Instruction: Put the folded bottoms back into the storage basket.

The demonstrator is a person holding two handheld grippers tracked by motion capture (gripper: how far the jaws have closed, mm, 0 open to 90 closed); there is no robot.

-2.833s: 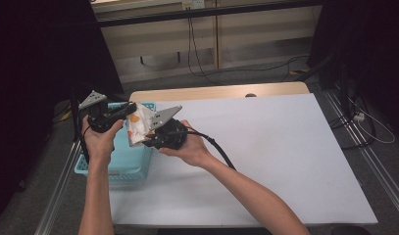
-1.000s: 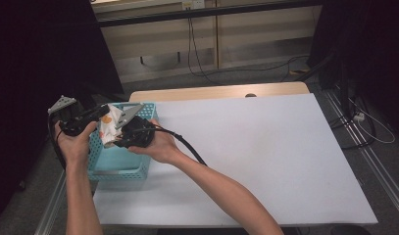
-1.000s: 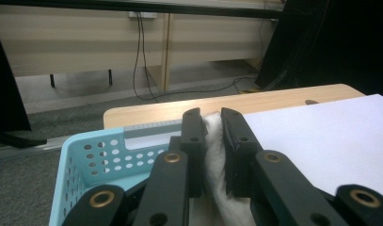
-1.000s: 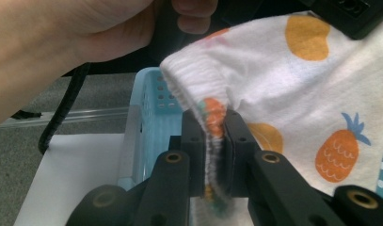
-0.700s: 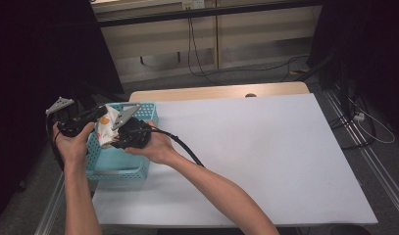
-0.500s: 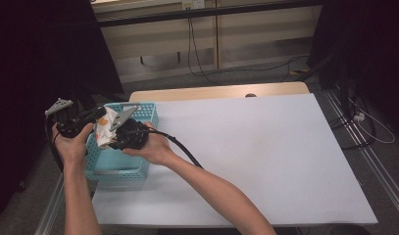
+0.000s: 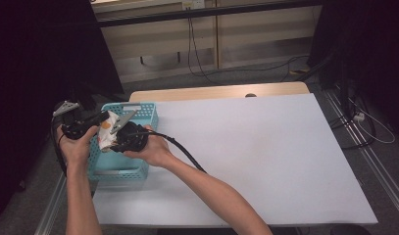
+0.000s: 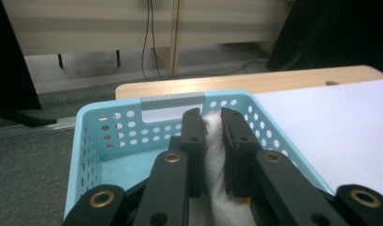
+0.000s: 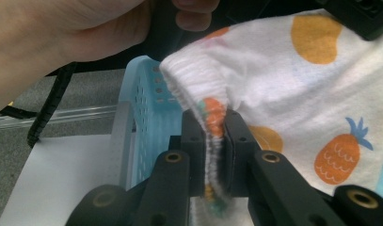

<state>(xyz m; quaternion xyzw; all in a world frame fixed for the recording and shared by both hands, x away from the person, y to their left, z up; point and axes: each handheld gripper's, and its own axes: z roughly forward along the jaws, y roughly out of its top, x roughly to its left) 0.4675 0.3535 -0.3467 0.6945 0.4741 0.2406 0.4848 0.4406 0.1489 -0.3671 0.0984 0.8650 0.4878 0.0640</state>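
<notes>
**Printed cloth held over the blue basket by both tools**

Nearest the person, two forearms come in from the near edge of the white tabletop [image 7: 265, 147] and meet at its left side. The right tool [image 7: 119, 142] is clamped on a white cloth [image 7: 105, 137]; in the right gripper view its jaws pinch a ribbed, colour-striped hem of the cloth [image 9: 292, 89], which carries a print of orange pineapples and plain orange shapes. The left tool [image 7: 96, 119] is likewise closed on the same cloth; in the left gripper view a white fold [image 8: 213, 155] is squeezed between its two black jaws.

Just beyond and below the tools sits a light blue perforated basket [image 7: 147, 113], at the left edge of the tabletop, with a grey handle strip on its far wall [image 8: 172, 100]. The cloth hangs between the tools above the basket's opening, not yet resting on its floor as far as can be seen.

The step in hand looks like lowering the cloth into the basket. The next move likely calls for bringing both tools down inside the walls, then parting both sets of jaws so the cloth drops clear, with care that the hem does not catch on the rim.

Farther off, beyond the tabletop's wooden far edge [image 7: 221, 91], cables trail across a grey floor in front of pale cabinets. No brand, label or readable writing can be made out anywhere.
</notes>
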